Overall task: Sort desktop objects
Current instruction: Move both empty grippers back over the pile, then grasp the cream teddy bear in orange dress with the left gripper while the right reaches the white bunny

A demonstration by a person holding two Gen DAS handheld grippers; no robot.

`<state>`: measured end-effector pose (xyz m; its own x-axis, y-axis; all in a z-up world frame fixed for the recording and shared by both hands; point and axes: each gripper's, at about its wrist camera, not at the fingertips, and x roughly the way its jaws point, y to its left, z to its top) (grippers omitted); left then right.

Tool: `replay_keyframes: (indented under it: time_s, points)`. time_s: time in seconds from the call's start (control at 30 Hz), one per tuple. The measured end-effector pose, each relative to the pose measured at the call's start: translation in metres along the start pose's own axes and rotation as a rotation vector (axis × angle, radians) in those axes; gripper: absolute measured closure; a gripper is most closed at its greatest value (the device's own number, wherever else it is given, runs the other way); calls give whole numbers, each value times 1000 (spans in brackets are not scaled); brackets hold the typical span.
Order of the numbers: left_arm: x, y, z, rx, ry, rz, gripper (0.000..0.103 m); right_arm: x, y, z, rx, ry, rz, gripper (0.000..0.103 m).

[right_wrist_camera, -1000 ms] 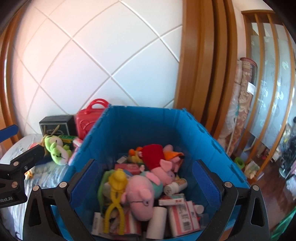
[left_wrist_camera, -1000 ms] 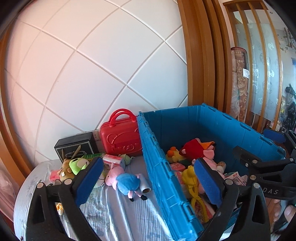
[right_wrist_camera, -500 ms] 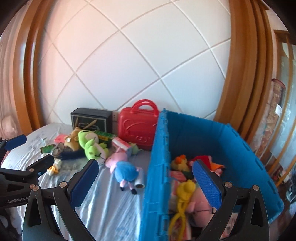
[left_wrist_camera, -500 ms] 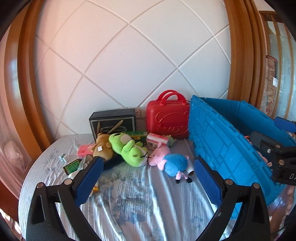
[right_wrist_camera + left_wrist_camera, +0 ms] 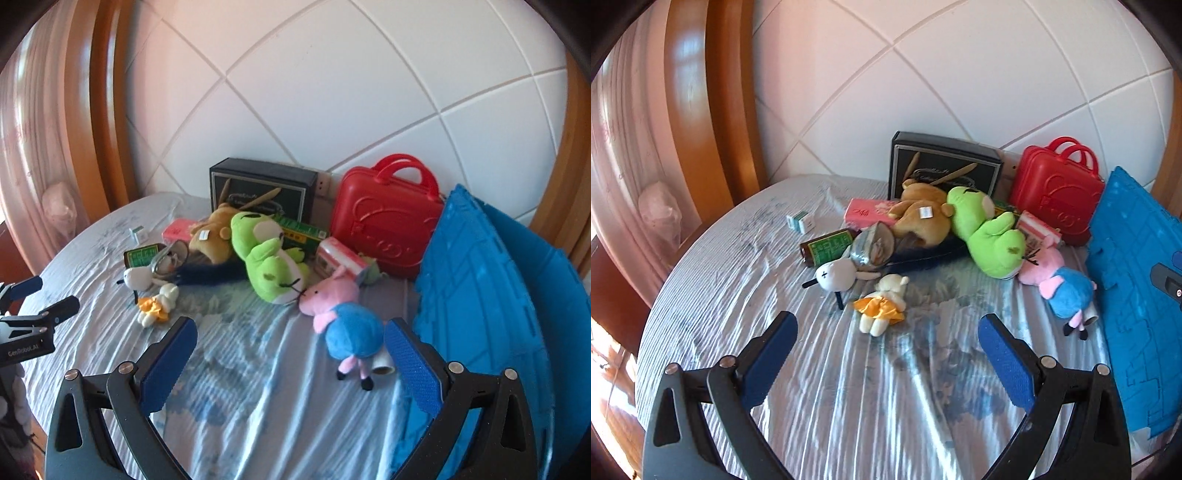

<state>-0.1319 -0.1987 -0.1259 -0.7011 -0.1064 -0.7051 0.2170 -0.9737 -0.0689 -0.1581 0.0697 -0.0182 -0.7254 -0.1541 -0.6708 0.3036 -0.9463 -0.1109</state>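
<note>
Toys lie in a heap on the round table's blue cloth [image 5: 849,398]: a green frog plush [image 5: 990,236] [image 5: 273,258], a brown bear [image 5: 923,218], a pink pig in blue [image 5: 1060,280] [image 5: 343,317], a small doll in a yellow dress [image 5: 882,306] [image 5: 155,304] and a white bunny [image 5: 834,275]. My left gripper [image 5: 886,354] is open and empty above the cloth, just before the yellow doll. My right gripper [image 5: 288,358] is open and empty, the pig near its right finger. The blue crate [image 5: 487,314] [image 5: 1134,314] stands at the right.
A red toy case [image 5: 388,221] and a black box [image 5: 262,188] stand at the back wall. A pink packet [image 5: 864,212], a green-labelled bottle [image 5: 827,245], a small white box [image 5: 801,222] and a red-white carton [image 5: 340,260] lie among the toys.
Both grippers swung left, away from over the crate's inside to face the toy heap on the table. Both stayed open and empty.
</note>
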Motion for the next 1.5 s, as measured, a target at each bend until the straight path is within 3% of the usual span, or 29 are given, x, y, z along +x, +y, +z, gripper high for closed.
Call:
replay_keyframes:
  time_s: [0.17,0.43,0.6,0.7,0.83,1.13,1.27,1.37,1.5]
  points:
    - [57,19,-6,-32,94,17,19,65,17,7,-2,79,58,0]
    - [163,7,-2,-10,206,-34,24,174,54,12,-39,186,125,0]
    - [227,-6,-1,22,276,-68,42,239,82,14,-48,251,163,0]
    - [259,-10,-7,38,323,-70,55,261,94,13,-79,274,169,7]
    - [249,-1,-6,34,275,-86,62,280,107,13,-97,299,199,24]
    - [173,81,5,-61,150,86,63,276,168,28,-131,270,348,29]
    - [177,133,3,-137,158,125,63,279,214,35,-181,262,371,33]
    - [186,157,6,-149,152,134,63,289,236,44,-179,272,366,41]
    - [204,178,7,-167,154,124,63,294,271,49,-224,278,406,42]
